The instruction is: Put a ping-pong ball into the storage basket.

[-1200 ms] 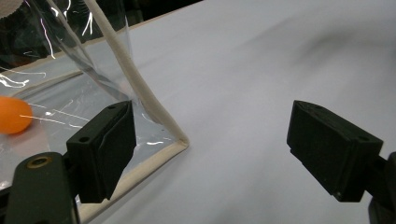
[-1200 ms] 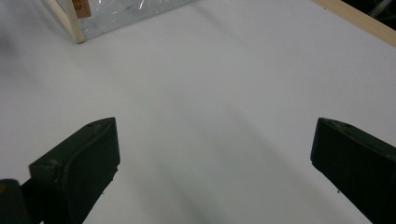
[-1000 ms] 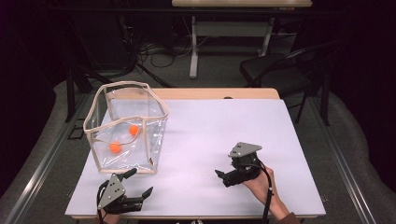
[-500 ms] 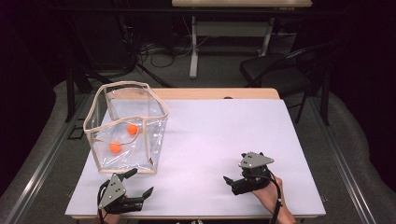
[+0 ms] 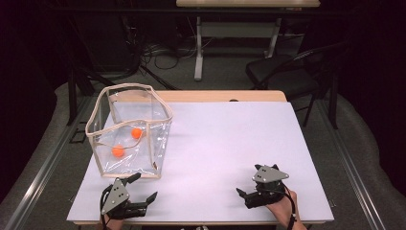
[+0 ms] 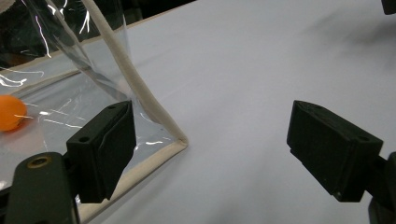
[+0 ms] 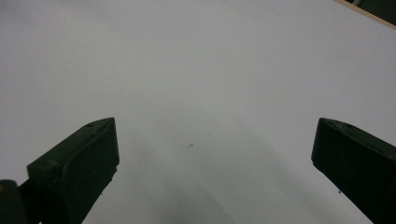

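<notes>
Both your left gripper (image 5: pixel 139 190) and right gripper (image 5: pixel 245 194) gape empty; that clear bag (image 5: pixel 129 132) looks light and floppy; pinch its cloth-trimmed corner (image 6: pixel 180 140).

The bag (image 5: pixel 129 132) at the far left is made of clear, glossy plastic film edged with matt beige cloth tape — highlights are seen across its creased walls. The desk (image 5: pixel 225 143) is covered in smooth, matt white sheet. Both tools' jaws are matt black plastic.
</notes>
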Demonstrator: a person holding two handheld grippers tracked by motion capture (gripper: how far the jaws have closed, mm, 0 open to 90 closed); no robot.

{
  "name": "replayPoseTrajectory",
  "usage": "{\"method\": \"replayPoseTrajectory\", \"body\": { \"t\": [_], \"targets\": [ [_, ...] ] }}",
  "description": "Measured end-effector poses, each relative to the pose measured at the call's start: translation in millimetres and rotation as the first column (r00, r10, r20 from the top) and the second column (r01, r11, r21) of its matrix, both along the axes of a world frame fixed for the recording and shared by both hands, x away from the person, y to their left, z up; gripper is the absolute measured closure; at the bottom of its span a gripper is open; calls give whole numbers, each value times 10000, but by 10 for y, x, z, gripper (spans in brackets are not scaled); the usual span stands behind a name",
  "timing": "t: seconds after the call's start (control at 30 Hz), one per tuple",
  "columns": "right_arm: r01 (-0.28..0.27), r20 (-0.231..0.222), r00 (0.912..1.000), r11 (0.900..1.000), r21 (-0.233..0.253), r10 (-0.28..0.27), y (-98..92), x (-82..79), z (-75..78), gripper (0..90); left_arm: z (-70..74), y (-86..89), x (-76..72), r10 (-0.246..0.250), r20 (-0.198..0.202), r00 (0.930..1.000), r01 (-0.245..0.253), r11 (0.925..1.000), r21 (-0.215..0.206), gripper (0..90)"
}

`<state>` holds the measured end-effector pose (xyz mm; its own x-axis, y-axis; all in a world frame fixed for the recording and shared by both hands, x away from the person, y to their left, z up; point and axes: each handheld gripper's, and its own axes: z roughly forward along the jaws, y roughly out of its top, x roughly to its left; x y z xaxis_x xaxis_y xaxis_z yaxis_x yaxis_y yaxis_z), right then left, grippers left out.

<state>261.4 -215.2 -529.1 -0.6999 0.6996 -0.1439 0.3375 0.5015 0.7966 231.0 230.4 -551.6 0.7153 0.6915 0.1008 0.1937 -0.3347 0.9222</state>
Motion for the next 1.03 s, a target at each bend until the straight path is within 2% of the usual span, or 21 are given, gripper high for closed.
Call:
{"method": "replayPoseTrajectory", "body": {
  "t": [0.1,0.33,0.87,1.03],
  "targets": [
    [8,207,9998,9999,-120,-5,-53,-69,-16,2,-2,-1,2,-8,-2,10000,8,10000,16,158],
    [47,422,9991,10000,-19,-46,-124,-158,-69,0,-3,-8,3,-61,-8,10000,61,10000,43,158],
    [154,838,9963,9997,178,-168,-153,-261,-66,0,-2,6,-11,-50,-3,10000,50,10000,50,158],
    [145,826,9964,9996,238,-164,-169,-267,-77,0,-3,-8,0,-70,-23,10000,70,9999,95,158]
  ]
}}
